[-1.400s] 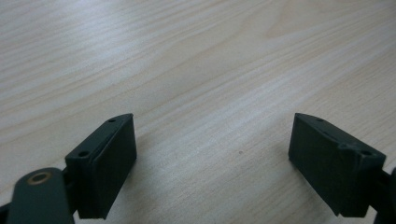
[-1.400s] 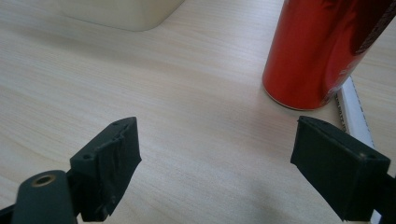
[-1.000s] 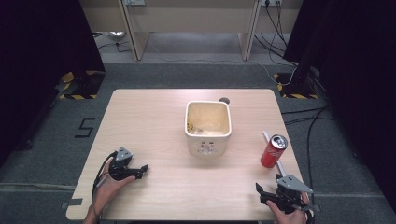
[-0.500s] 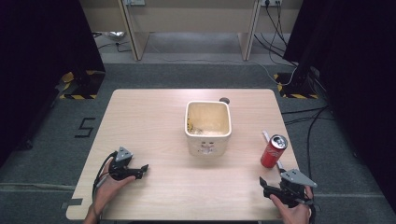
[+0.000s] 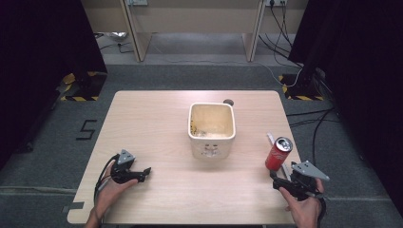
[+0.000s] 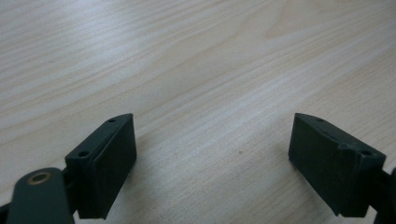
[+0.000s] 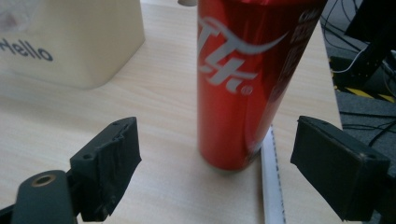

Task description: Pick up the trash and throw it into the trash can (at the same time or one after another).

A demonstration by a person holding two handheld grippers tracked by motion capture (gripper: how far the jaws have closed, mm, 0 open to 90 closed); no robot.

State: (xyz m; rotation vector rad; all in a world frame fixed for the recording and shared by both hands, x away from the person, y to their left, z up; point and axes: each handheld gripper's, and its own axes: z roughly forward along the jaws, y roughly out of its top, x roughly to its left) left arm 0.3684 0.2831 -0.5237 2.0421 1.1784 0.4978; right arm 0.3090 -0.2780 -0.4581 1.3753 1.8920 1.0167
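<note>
Red cola can (image 7: 250,79) upright near counter (image 5: 157,118) right edge, beside cream bin (image 5: 212,127). Right gripper (image 7: 233,172) fingers (image 7: 109,161) spread wide, lined up either side for grasp, nothing held. Left gripper (image 6: 224,158) parked, wide open, empty.

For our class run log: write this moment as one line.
right tool: open, lined up on red can | left tool: open over bare table | cream bin: untouched
</note>
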